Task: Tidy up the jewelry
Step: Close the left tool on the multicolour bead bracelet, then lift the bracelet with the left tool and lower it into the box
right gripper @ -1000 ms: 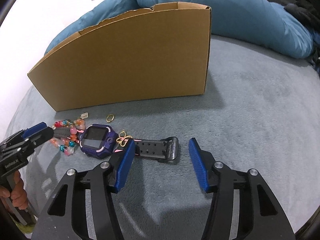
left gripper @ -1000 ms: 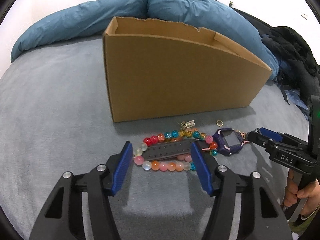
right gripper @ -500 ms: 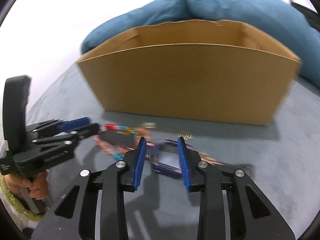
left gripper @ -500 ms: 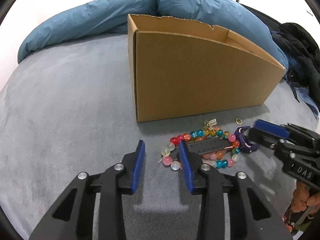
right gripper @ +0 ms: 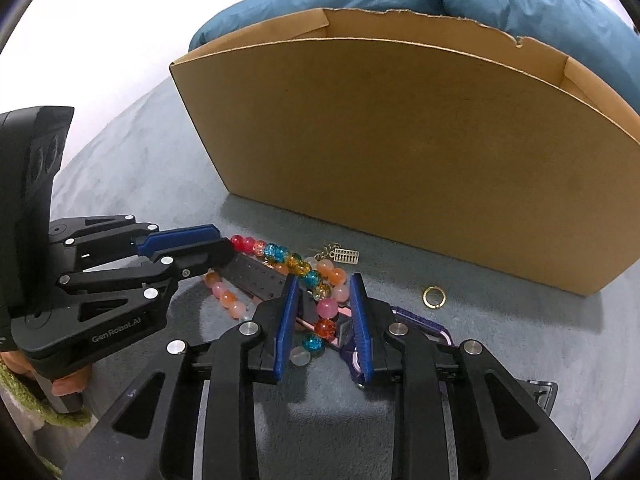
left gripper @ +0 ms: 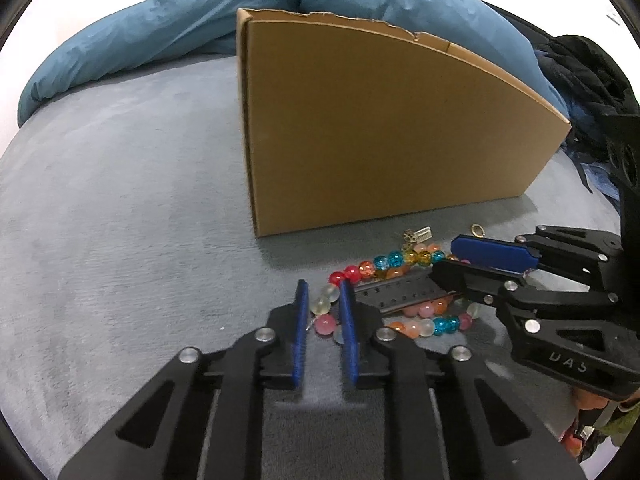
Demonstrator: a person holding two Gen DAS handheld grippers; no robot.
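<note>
Two black grippers with blue pads work before a tall brown cardboard box [left gripper: 384,132] on soft grey fleece. Left gripper [left gripper: 323,300] is closing around glossy round multicoloured glass beads [left gripper: 394,262]. Right gripper [right gripper: 325,300] is closing around beads over a purple smartwatch [right gripper: 420,322], seen only from the right wrist.
</note>
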